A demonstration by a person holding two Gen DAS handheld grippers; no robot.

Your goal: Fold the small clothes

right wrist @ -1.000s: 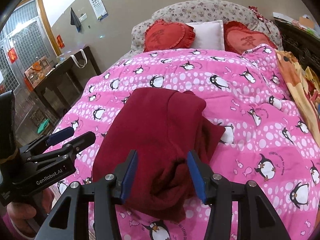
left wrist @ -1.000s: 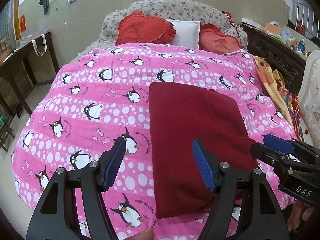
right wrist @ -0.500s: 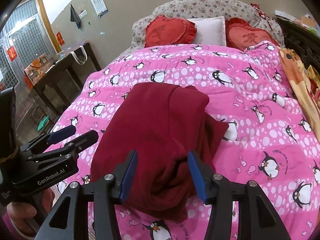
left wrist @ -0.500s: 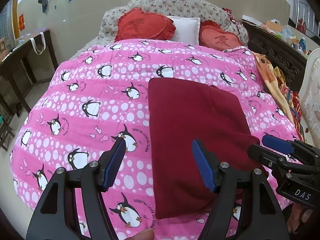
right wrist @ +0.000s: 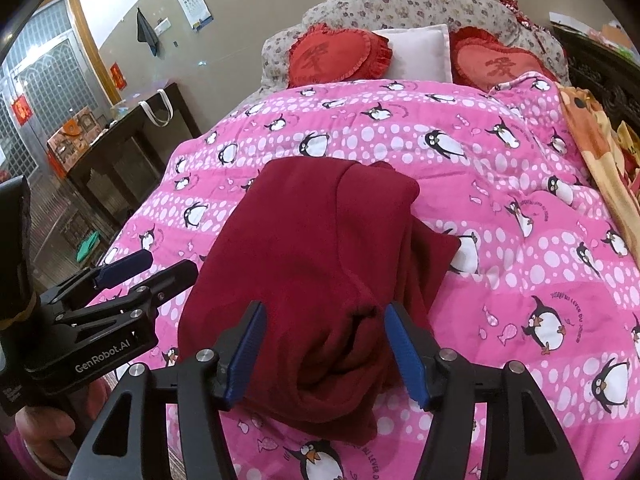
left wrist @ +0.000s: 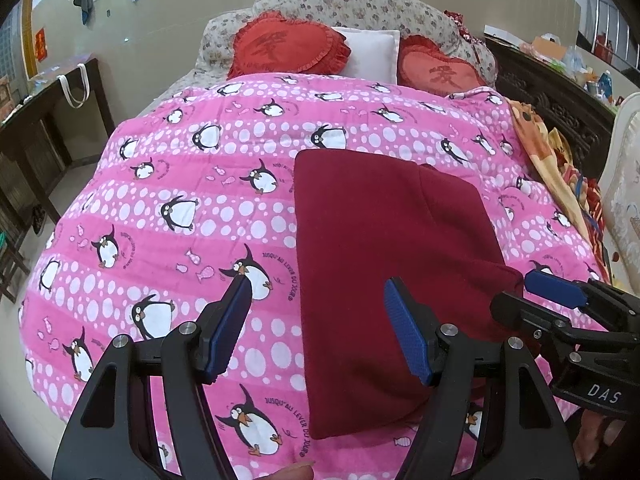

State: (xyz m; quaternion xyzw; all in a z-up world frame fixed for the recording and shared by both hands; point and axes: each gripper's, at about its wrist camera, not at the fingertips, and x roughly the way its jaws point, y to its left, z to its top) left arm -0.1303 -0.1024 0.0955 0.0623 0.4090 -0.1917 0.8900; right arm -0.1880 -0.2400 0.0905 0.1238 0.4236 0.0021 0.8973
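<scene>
A dark red garment [left wrist: 384, 248] lies folded lengthwise on the pink penguin quilt [left wrist: 192, 200]. In the right wrist view the garment [right wrist: 320, 248] shows a bunched near end and a loose layer sticking out on its right side. My left gripper [left wrist: 318, 332] is open and empty, hovering over the garment's left edge near its front end. My right gripper [right wrist: 324, 350] is open and empty, just above the bunched near end. Each gripper shows in the other's view: the right one [left wrist: 540, 296] and the left one [right wrist: 148, 268], both open.
Two red heart cushions [left wrist: 288, 50] and a white pillow [left wrist: 372, 54] lie at the bed's head. A dark wooden table [right wrist: 132, 136] stands left of the bed. An orange patterned blanket [left wrist: 552, 160] lies along the right edge, beside a dark carved cabinet [left wrist: 560, 100].
Both grippers have drawn back and risen slightly from the garment, staying open. The garment lies where it was.
</scene>
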